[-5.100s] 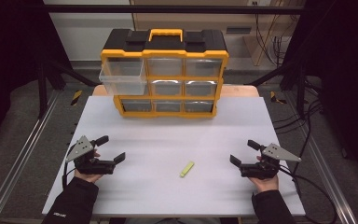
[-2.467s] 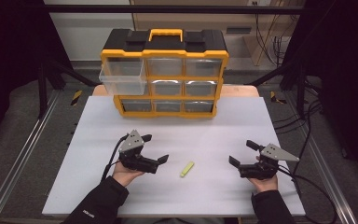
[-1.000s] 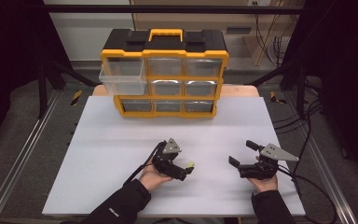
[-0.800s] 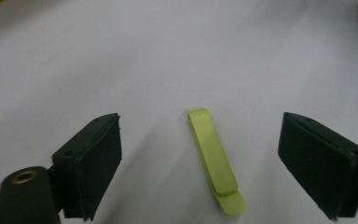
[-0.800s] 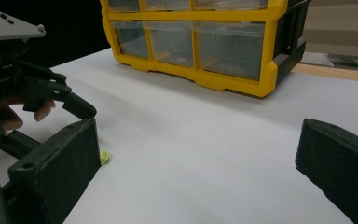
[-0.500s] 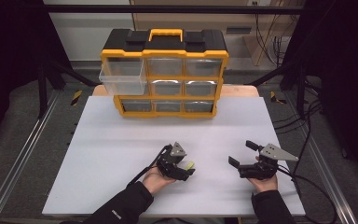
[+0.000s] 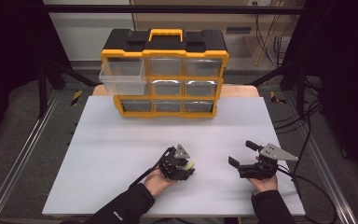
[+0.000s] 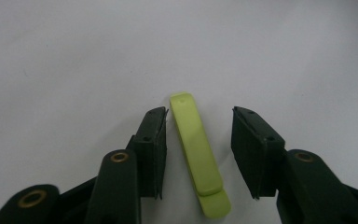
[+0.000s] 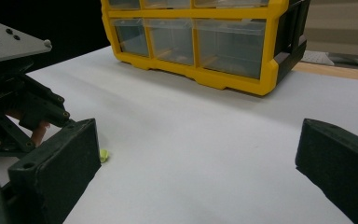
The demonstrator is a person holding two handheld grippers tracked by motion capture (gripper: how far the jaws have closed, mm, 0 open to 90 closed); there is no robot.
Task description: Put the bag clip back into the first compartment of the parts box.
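A small yellow-green plastic piece (image 8: 198,154) lies flat on the white table top (image 7: 116,154). My left gripper (image 8: 200,112) reaches over it, with one jaw on each side. Its jaws have just been closing. The left pad is almost at the piece, and a gap remains at the right pad. In the high view the left gripper (image 7: 186,168) covers most of the yellow-green piece (image 7: 189,164) near the table's front middle. My right gripper (image 7: 240,152) rests open and empty at the front right. The right gripper view shows the piece's tip (image 9: 103,155) beside my left gripper.
A yellow and black drawer organizer (image 7: 163,74) stands at the back of the table, and its top-left drawer (image 7: 121,77) is pulled out. The right gripper view shows the organizer (image 9: 242,77) ahead. Cables trail from both grippers toward the front edge.
My left gripper travelled from the front left to the yellow-green piece and lowered over it, and its jaws narrowed around it. The right gripper stayed where it was.
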